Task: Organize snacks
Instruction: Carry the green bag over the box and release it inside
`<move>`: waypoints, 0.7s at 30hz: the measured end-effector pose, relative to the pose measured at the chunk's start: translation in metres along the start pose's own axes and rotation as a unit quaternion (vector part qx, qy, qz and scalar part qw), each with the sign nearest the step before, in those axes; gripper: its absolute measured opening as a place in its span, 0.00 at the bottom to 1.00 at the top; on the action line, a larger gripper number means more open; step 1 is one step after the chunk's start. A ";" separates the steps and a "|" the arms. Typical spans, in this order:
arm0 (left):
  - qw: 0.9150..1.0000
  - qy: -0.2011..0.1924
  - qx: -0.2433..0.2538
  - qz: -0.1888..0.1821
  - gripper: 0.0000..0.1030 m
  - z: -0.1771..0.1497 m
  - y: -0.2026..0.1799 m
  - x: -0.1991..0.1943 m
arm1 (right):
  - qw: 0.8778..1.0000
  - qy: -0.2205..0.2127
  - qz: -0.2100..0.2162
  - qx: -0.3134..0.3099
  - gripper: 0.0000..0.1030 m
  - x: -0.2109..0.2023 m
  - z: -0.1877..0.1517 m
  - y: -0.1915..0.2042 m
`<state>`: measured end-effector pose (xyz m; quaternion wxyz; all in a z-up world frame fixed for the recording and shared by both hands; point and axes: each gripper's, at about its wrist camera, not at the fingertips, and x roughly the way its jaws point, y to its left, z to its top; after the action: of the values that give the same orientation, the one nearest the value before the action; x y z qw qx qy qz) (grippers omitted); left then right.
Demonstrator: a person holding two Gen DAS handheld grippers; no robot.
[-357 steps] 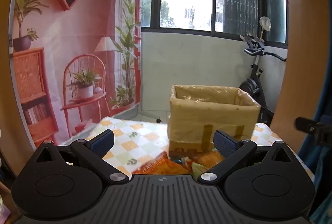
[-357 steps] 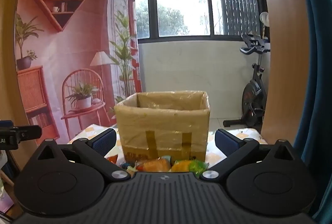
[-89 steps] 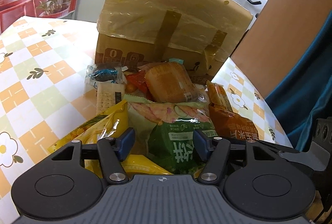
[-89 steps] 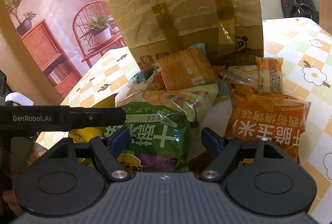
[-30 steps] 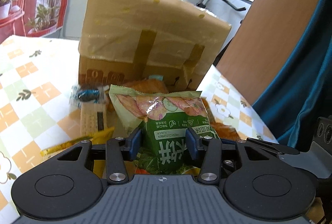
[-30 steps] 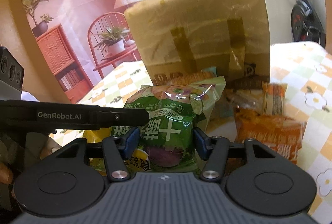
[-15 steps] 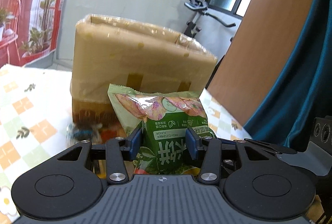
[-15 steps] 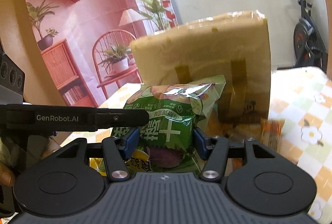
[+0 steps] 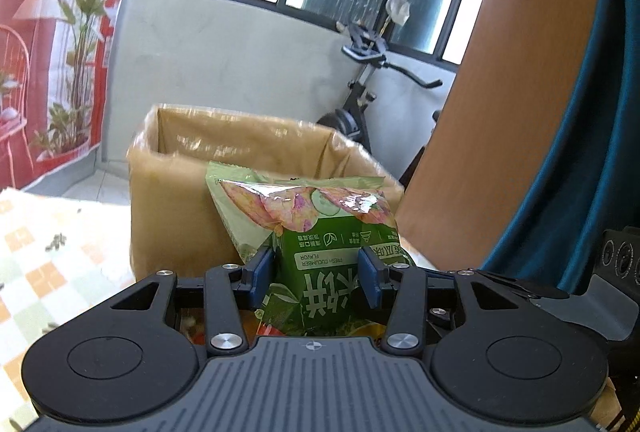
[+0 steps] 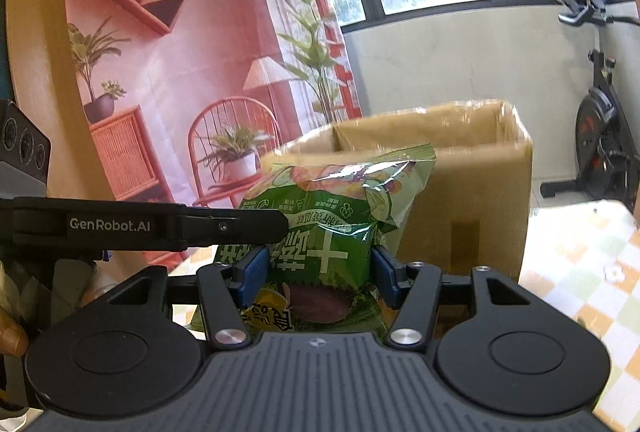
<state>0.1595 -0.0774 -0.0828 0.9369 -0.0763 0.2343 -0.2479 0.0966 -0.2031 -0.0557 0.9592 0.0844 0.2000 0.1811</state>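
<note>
Both grippers are shut on the same green cucumber chip bag [image 9: 320,244], held up in the air in front of the open cardboard box [image 9: 180,168]. My left gripper [image 9: 316,274] pinches the bag's lower part. My right gripper [image 10: 318,272] pinches the same bag [image 10: 332,216] from the other side. The box [image 10: 472,184] is lined with clear plastic, and its open top sits about level with the bag's top edge. The left gripper's arm [image 10: 144,224] crosses the right wrist view at the left.
A checkered tablecloth [image 9: 44,256] covers the table [image 10: 580,272]. An exercise bike [image 9: 360,88] stands behind the box by the wall. A wooden panel [image 9: 500,92] and a blue curtain [image 9: 592,112] stand at the right. A red printed backdrop [image 10: 180,72] hangs at the left.
Both grippers have lifted the green bag higher. The snack pile has dropped out of sight and the box's open top now shows.
</note>
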 end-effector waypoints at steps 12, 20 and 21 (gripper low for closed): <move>0.999 -0.038 0.011 -0.002 0.47 0.047 -0.004 0.018 | 0.999 -0.034 0.004 -0.031 0.57 0.014 0.060 -0.007; 0.998 -0.054 0.012 0.010 0.47 0.077 0.006 0.048 | 0.998 -0.043 0.007 -0.039 0.57 0.049 0.099 -0.031; 0.998 -0.054 0.012 0.012 0.47 0.080 0.008 0.053 | 0.998 -0.044 0.009 -0.041 0.57 0.055 0.103 -0.035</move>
<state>0.2419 -0.0943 -0.0355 0.9521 -0.0753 0.1810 -0.2345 0.1973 -0.2241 0.0102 0.9680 0.0552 0.1490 0.1943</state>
